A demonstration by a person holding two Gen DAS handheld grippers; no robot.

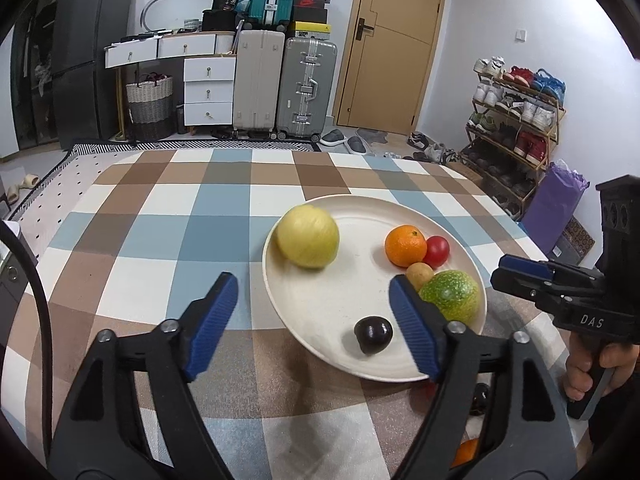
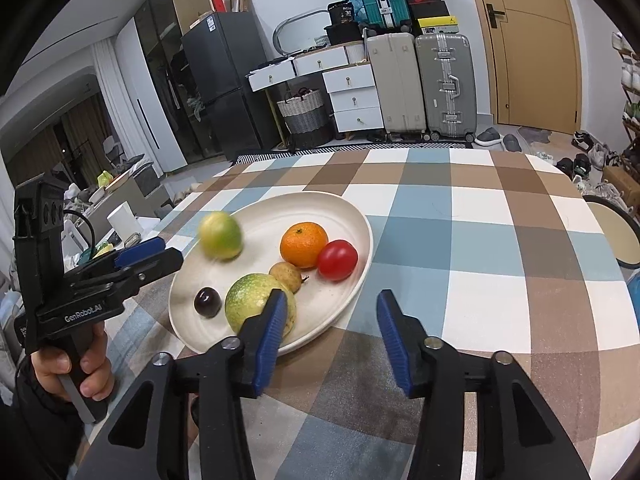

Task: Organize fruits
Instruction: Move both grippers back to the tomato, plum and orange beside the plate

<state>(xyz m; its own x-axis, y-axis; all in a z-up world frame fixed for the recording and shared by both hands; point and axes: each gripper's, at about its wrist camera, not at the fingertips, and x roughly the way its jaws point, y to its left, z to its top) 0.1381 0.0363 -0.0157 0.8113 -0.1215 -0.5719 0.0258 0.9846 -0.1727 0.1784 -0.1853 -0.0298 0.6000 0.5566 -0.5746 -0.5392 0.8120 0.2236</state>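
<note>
A cream plate (image 1: 320,300) (image 2: 348,216) on the checked tablecloth holds a yellow-green round fruit (image 1: 308,236) (image 2: 221,236), blurred in the right wrist view. It also holds an orange (image 1: 405,245) (image 2: 303,244), a red tomato (image 1: 437,251) (image 2: 337,259), a small brown fruit (image 1: 420,273) (image 2: 285,275), a green mottled fruit (image 1: 452,295) (image 2: 250,300) and a dark plum (image 1: 373,334) (image 2: 207,302). My left gripper (image 1: 312,324) is open and empty over the plate's near left edge. My right gripper (image 2: 330,336) is open and empty at the plate's near right edge.
More fruit, dark and orange (image 1: 466,451), lies partly hidden under my left gripper's right finger. The table (image 2: 480,240) extends to the right of the plate. A round stool (image 2: 612,236) stands past the table's right edge. Suitcases, drawers and a shoe rack stand behind.
</note>
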